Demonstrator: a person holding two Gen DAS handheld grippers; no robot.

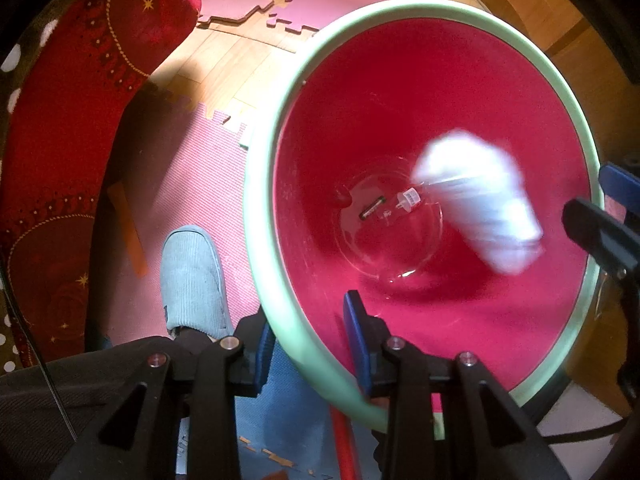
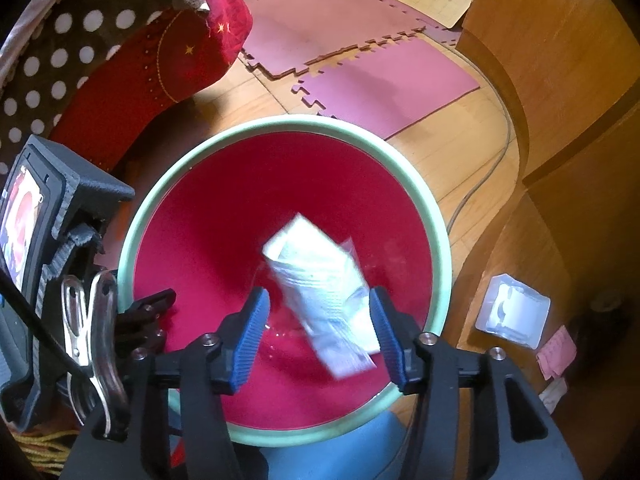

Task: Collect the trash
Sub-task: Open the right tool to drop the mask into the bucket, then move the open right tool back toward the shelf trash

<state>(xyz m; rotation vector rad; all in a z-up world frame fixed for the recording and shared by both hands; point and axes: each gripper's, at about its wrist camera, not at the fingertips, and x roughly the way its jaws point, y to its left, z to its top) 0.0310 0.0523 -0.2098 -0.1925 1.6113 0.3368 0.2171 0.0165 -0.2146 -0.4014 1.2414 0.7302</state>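
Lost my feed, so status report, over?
Left gripper shut on bin rim. Right gripper open over bin. White wrapper blurred, inside bin mouth. Nothing blocking.

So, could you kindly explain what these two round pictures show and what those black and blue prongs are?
No robot here: a person holds a two-finger claw in each hand, with a fisheye camera on each looking along its fingers. In the left picture, the left claw grips the pale green rim of a red bin, one finger inside, one outside. The right picture looks down past the open right claw into the same bin, where a blurred white packet appears to be falling free. Clear plastic lies at the bottom. More litter sits on the wooden floor.
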